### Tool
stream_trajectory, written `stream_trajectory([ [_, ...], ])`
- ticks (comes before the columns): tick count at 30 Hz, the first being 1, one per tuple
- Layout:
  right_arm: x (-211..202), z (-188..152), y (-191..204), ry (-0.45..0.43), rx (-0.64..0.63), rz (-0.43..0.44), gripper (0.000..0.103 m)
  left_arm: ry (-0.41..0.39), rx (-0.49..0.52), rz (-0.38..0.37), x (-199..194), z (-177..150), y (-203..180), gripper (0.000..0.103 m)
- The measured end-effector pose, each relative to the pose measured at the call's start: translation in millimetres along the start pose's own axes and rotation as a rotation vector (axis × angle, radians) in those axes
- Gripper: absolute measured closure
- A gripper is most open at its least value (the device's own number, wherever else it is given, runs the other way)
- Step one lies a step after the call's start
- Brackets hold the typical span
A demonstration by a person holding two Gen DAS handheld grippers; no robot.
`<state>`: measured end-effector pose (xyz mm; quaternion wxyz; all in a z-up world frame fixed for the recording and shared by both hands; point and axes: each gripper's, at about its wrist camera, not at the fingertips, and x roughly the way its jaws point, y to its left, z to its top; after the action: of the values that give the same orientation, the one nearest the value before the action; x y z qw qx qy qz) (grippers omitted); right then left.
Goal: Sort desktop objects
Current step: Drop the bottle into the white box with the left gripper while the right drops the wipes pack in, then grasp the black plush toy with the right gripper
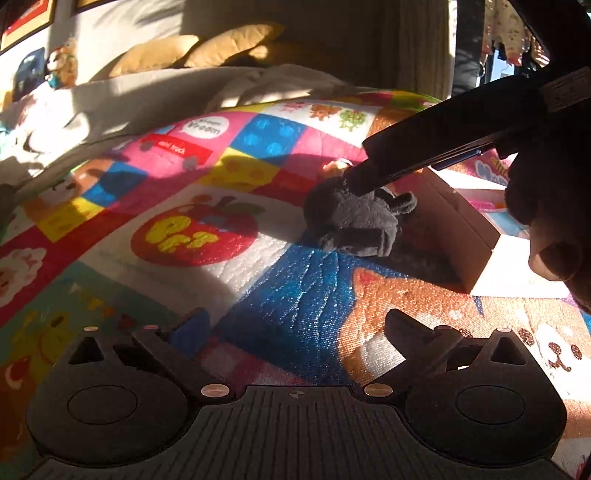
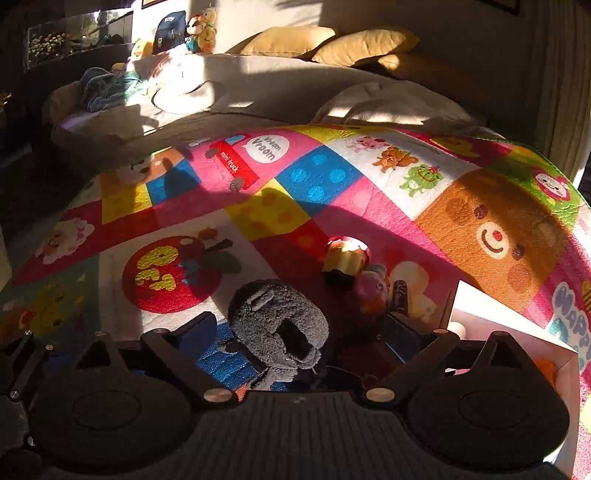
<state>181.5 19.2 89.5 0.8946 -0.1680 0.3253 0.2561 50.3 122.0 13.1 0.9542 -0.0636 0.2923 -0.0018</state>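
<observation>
A grey plush toy [image 1: 354, 221] lies on the colourful play mat [image 1: 280, 280], beside an open cardboard box [image 1: 461, 229]. In the right wrist view the grey plush toy [image 2: 277, 325] sits between the wide-apart fingers of my right gripper [image 2: 299, 328], and neither pad presses on it. From the left wrist view the right gripper [image 1: 360, 182] reaches in from the upper right, its tips over the plush, with a person's hand [image 1: 546, 221] behind it. My left gripper [image 1: 295, 325] is open and empty, nearer the camera, well short of the plush.
A toy cupcake [image 2: 345, 260] and a pink toy [image 2: 371, 291] lie just beyond the plush. The box [image 2: 509, 332] at the right holds small items. Behind the mat are a beige blanket [image 2: 277, 85], yellow pillows [image 2: 362, 44] and stuffed toys [image 2: 201, 29].
</observation>
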Motion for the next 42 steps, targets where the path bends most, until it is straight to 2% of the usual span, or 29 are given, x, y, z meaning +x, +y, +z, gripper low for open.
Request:
stream_trajectory([
  [4,61,0,14,0.113,-0.025,-0.035,0.008,-0.005,0.006,-0.012,-1,-3,-1,0.000],
  [5,68,-2,13,0.141,-0.021,-0.016,0.027,-0.004,0.009,-0.016,-1,-3,-1,0.000],
  [6,67,-2,12,0.143,-0.011,-0.011,0.028,-0.003,0.006,-0.028,-1,-3,-1,0.000],
  [8,39,-7,2,0.102,0.051,0.013,0.030,-0.001,-0.009,-0.052,-1,-3,2,0.000],
  [10,-8,-16,-15,0.054,0.125,0.096,0.030,0.000,-0.023,-0.059,-1,-3,4,0.000],
  [12,-56,-31,-30,0.005,0.153,0.136,0.029,0.003,-0.026,-0.063,-2,-3,4,0.000],
  [14,-105,-54,-44,-0.036,0.159,0.092,0.029,0.005,-0.020,-0.061,-2,-4,2,0.000],
  [17,-135,-92,-69,0.018,0.218,-0.005,0.029,0.020,-0.002,-0.048,1,-3,-1,0.000],
  [20,-139,-132,-99,0.089,0.308,-0.105,0.029,0.046,0.019,-0.008,5,-2,-6,0.000],
  [23,-126,-167,-130,0.145,0.395,-0.199,0.028,0.052,0.067,0.041,6,0,-17,0.000],
  [26,-116,-189,-145,0.156,0.429,-0.227,0.022,0.039,0.057,0.000,7,9,-26,0.000],
  [28,-123,-199,-147,0.102,0.427,-0.192,0.019,0.018,0.046,-0.014,15,23,-34,0.000],
  [31,-142,-211,-151,-0.011,0.446,-0.147,0.015,-0.031,0.068,0.007,35,50,-50,0.000],
  [33,-152,-218,-153,-0.068,0.466,-0.148,0.011,-0.034,0.068,-0.005,56,72,-60,0.002],
  [34,-156,-220,-154,-0.089,0.474,-0.157,0.011,-0.033,0.071,-0.014,66,81,-66,0.014],
  [35,-158,-223,-155,-0.103,0.483,-0.164,0.011,-0.019,0.088,-0.030,80,91,-75,0.040],
  [36,-161,-226,-157,-0.116,0.497,-0.168,0.011,-0.002,0.107,-0.037,91,99,-82,0.046],
  [38,-166,-231,-162,-0.134,0.529,-0.164,0.011,0.010,0.139,-0.034,114,108,-97,0.028],
  [39,-167,-233,-165,-0.143,0.547,-0.165,0.011,0.009,0.152,-0.027,124,110,-102,0.024],
  [40,-168,-234,-167,-0.148,0.558,-0.170,0.010,0.011,0.163,-0.019,133,112,-107,0.021],
  [42,-168,-236,-170,-0.155,0.575,-0.177,0.008,0.018,0.154,0.017,151,115,-113,0.022],
])
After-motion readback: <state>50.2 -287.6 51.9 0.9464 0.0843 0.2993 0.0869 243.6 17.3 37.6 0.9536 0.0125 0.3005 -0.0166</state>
